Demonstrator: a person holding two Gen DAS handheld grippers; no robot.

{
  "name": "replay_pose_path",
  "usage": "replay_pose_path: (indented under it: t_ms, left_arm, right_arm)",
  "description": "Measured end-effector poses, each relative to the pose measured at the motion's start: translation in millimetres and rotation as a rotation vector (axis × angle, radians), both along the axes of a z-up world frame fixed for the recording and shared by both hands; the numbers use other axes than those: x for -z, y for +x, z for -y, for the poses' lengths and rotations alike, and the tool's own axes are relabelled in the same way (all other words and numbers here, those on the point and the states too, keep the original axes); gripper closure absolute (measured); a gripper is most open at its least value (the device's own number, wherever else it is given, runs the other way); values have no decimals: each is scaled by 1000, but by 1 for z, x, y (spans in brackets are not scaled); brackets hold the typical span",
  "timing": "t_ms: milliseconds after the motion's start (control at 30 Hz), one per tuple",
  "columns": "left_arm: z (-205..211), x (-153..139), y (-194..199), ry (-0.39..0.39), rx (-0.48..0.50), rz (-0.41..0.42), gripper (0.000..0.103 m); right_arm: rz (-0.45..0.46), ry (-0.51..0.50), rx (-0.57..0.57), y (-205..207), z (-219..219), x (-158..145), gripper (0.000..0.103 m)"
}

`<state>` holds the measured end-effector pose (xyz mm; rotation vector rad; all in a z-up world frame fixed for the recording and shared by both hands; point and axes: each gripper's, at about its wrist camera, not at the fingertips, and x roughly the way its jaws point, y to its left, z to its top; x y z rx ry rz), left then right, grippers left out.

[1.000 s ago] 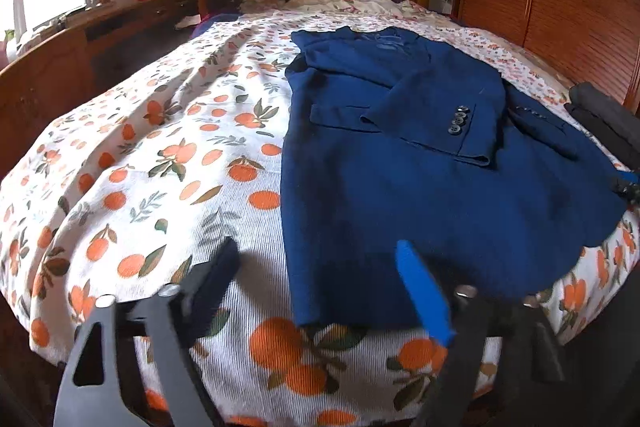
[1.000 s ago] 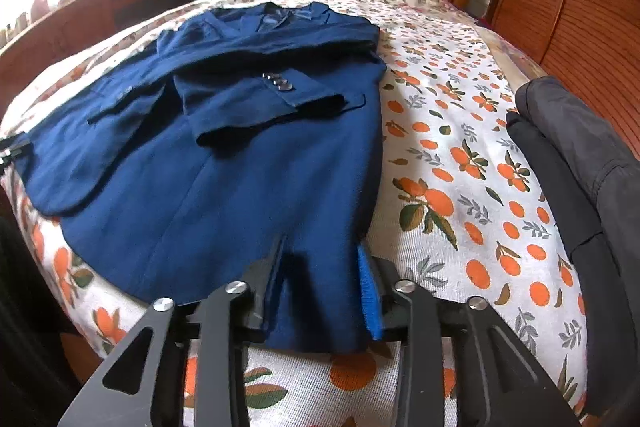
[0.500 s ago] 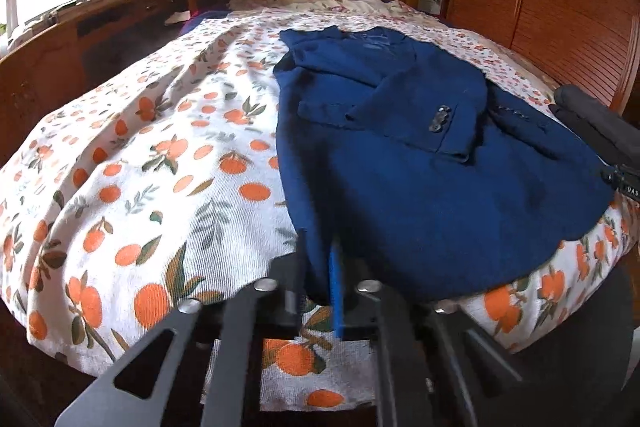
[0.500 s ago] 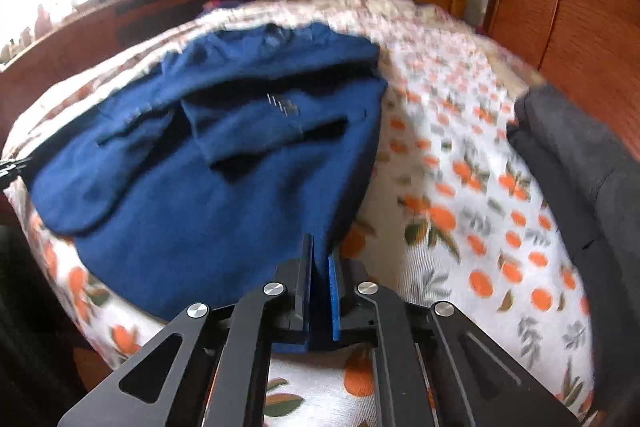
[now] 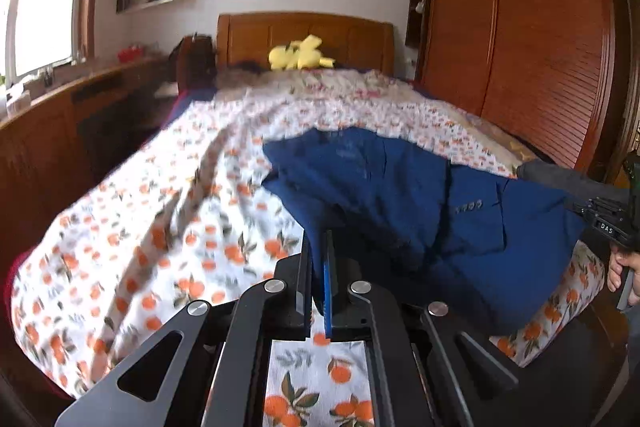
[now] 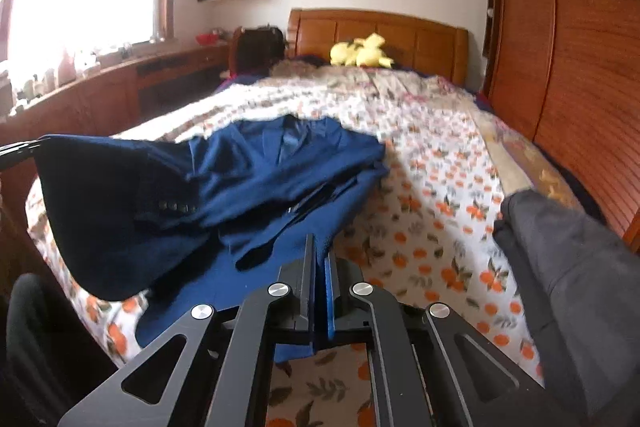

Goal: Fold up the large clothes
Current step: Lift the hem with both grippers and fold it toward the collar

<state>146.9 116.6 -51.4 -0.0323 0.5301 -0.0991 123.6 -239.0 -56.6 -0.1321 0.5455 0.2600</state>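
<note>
The blue jacket (image 5: pixel 400 195) lies across the near half of the bed (image 5: pixel 168 211), collar toward the far headboard, its sleeves already folded in over the chest. My left gripper (image 5: pixel 319 259) is clamped on the near left corner of the hem, and my right gripper (image 6: pixel 319 259) is clamped on the near right corner; both corners hang lifted off the orange-print cover. I judge the sleeve folds done and the bottom-to-top fold only just started: the hem must yet travel toward the collar, be laid flat and smoothed. A dark grey garment (image 6: pixel 580 267) waits on the right, unfolded as far as I can tell.
</note>
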Motion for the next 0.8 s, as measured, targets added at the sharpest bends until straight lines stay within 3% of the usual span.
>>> replay_pose_path:
  t_ms: [533,800]
  left_arm:
    - [34,-143,-33,20,34,249,100]
    - [50,-195,-66,35,42,350,100]
  right_arm:
    - [228,-20,-38,-47,-13,-116,101]
    - [321,-32,-33,-76,-6,-155,101]
